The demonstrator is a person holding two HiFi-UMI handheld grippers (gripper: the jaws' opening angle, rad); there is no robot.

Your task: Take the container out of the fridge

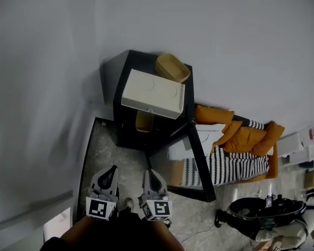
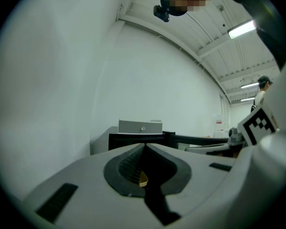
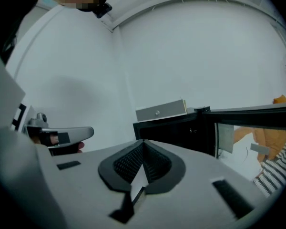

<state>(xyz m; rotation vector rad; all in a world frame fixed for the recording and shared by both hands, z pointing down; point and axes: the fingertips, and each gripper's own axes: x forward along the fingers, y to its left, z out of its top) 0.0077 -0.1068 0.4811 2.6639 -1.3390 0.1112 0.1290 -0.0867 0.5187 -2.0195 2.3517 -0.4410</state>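
Fridge: we find a small black fridge [image 1: 126, 135] standing on the speckled floor [image 1: 102, 153] against a pale wall. Its door [image 1: 200, 158] is swung open to the right.
Container: we see a tan container [image 1: 144, 121] inside the fridge, high in the opening just under the top panel. Only part of it shows.
Top of fridge: a white box [image 1: 153, 93] sits at the front edge, with a tan basket [image 1: 172, 68] behind it. We cannot tell whether the two touch.
Left tongs [image 1: 113, 170]: low in the head view, well apart from the fridge and pointed toward it. In the left gripper view we see the jaws brought together with nothing gripped.
Right tongs [image 1: 148, 172]: just beside the left tongs, likewise clear of the fridge. We see the jaws closed tip to tip, holding nothing.
Beside the door: we note orange and black-and-white striped fabric [image 1: 240, 143].
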